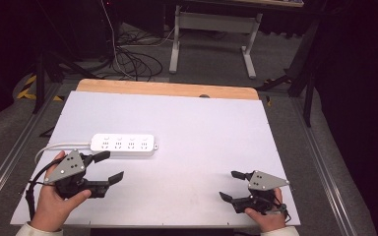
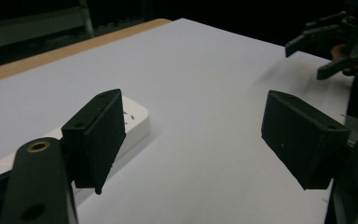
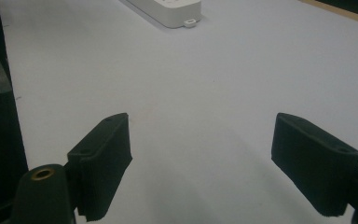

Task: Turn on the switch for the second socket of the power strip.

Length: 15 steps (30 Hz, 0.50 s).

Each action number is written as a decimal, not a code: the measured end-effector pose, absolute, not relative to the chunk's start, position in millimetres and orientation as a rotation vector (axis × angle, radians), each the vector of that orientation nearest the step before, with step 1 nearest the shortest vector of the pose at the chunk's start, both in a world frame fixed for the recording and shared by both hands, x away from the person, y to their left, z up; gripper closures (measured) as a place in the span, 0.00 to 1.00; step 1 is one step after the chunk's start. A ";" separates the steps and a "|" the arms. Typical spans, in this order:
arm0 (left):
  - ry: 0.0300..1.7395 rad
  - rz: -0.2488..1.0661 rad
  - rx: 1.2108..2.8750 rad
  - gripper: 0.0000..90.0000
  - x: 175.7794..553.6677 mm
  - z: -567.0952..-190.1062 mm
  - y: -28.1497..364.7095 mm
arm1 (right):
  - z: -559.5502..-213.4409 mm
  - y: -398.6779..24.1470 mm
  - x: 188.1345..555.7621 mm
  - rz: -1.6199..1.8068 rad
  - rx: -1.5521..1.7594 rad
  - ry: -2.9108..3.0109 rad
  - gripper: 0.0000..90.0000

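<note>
White sheet covers most of the tabletop (image 1: pixel 187 123); a strip of bare light wood (image 1: pixel 167 89) shows along the far edge. Surface is matte, flat and unmarked apart from a small dark spot at the far rim.

Room: dark. Grey carpeted floor (image 1: pixel 216 69) beyond the tabletop, a tangle of black cables (image 1: pixel 133 61) on it, and the white legs of another table (image 1: pixel 211 34) farther back. Metal rails run along both sides of the tabletop.

Count:
- Power strip (image 1: pixel 123 144): one. White, four socket groups in a row, lying flat on the sheet in the near-left part, long side across the tabletop. Its white cord (image 1: pixel 59 146) leaves the left end and curves toward the near edge.
- Tongs: two sets, each held in one hand.

Left tongs (image 1: pixel 109 167): jaws wide apart, nothing between them. One jaw tip sits just beside the near edge of the power strip; contact cannot be judged from above. In the left gripper view the strip's end (image 2: pixel 133 121) lies behind the left-hand jaw, not in the gap.

Right tongs (image 1: pixel 229 185): near-right part of the sheet, well apart from the strip, jaws wide apart over bare sheet. In the right gripper view the strip's end (image 3: pixel 168 10) lies far ahead.
</note>
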<state>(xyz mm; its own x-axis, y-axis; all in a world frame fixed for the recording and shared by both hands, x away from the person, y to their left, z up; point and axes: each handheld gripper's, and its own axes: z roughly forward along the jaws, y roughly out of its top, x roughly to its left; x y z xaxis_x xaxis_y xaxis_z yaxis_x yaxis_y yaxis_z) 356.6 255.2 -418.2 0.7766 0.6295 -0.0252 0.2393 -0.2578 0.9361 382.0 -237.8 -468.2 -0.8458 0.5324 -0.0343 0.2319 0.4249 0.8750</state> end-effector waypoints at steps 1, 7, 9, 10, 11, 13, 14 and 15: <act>0.651 0.406 1.837 0.24 355.9 -422.0 255.3 | -468.3 -237.9 382.1 1.395 0.658 2.376 0.22; 0.643 0.386 1.862 0.22 354.3 -439.9 256.7 | -467.6 -238.9 381.8 1.415 0.655 2.375 0.22; 0.675 0.384 1.878 0.22 354.0 -444.0 256.6 | -467.6 -238.9 381.8 1.414 0.653 2.377 0.22; 0.704 0.367 1.894 0.23 353.3 -447.2 256.8 | -467.5 -239.0 381.6 1.413 0.653 2.376 0.22; 0.723 0.366 1.900 0.25 352.6 -450.1 256.7 | -467.3 -239.3 381.4 1.411 0.651 2.377 0.22; 0.752 0.359 1.901 0.26 350.7 -456.3 256.4 | -467.4 -239.4 381.4 1.414 0.651 2.377 0.22; 0.756 0.364 1.898 0.26 350.3 -459.4 256.5 | -467.4 -239.4 381.4 1.414 0.650 2.377 0.22; 0.763 0.378 1.906 0.27 349.7 -462.0 257.2 | -467.4 -239.3 381.3 1.411 0.648 2.378 0.22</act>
<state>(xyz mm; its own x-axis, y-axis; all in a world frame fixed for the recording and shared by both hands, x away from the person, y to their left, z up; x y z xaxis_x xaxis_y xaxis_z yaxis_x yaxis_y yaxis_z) 349.7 257.2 -462.0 0.7515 0.6560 -0.0705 0.3407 -0.2943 0.8929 381.3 -239.3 -467.4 -0.8532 0.5209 -0.0264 0.2264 0.4154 0.8810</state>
